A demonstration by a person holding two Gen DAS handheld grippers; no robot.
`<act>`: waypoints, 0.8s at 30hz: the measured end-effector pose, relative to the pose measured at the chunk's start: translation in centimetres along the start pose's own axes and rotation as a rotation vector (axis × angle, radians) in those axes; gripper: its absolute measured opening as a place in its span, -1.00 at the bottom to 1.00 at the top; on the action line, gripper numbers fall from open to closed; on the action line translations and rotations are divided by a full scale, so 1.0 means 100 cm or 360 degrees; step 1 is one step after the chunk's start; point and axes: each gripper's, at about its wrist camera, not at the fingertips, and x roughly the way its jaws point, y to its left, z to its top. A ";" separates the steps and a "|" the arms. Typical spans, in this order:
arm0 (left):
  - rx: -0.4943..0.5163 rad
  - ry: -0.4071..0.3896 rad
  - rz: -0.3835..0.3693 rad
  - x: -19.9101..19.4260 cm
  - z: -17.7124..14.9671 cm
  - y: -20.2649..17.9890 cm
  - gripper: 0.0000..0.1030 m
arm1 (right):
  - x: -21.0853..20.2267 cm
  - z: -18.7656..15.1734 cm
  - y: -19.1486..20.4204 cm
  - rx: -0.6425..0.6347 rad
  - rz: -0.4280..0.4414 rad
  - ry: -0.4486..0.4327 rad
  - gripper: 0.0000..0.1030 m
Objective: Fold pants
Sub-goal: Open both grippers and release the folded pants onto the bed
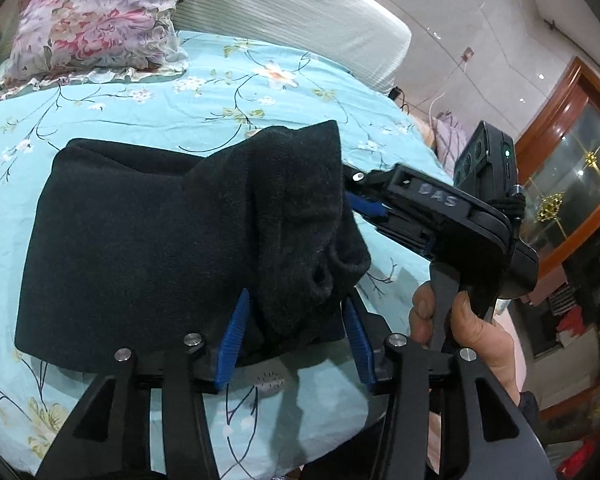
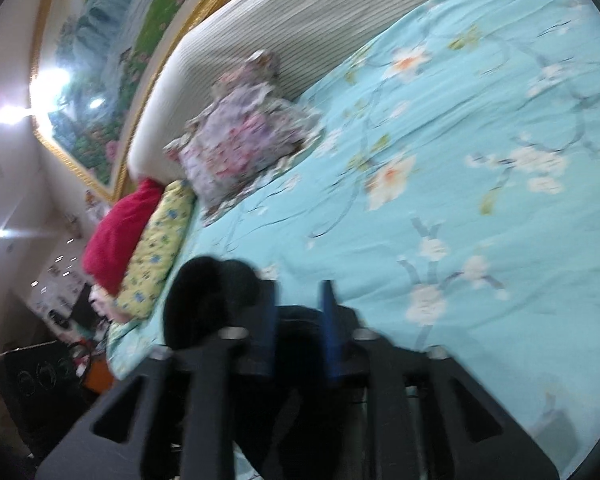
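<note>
Black pants (image 1: 148, 240), folded into a thick bundle, lie on the turquoise floral bedsheet (image 1: 140, 108) at centre frame in the left wrist view. A raised fold at the bundle's right side sits between the blue pads of the left gripper (image 1: 296, 336), whose jaws stand apart around the cloth; whether they pinch it cannot be told. The right gripper (image 1: 364, 204) enters from the right of the frame, its tip meeting the fold's right edge. Its own view is blurred: dark cloth lies between its narrowly parted pads (image 2: 332, 328); grip unconfirmed. A floral pillow (image 1: 96, 28) occupies the upper left.
</note>
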 end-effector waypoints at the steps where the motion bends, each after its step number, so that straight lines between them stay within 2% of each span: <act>1: 0.0002 -0.0007 -0.0005 -0.003 0.000 0.000 0.00 | -0.006 0.000 -0.001 0.0006 -0.0025 -0.0024 0.24; 10: -0.0037 -0.0121 -0.0025 -0.042 -0.001 0.015 0.12 | -0.043 0.000 0.021 -0.0032 -0.0057 -0.0187 0.28; 21: -0.0187 -0.0216 0.0091 -0.077 -0.004 0.066 0.14 | -0.042 -0.008 0.100 -0.0320 -0.0016 -0.0180 0.28; 24: -0.0232 -0.0238 0.0118 -0.083 -0.003 0.080 0.15 | -0.036 -0.014 0.118 -0.0400 -0.0046 -0.0168 0.29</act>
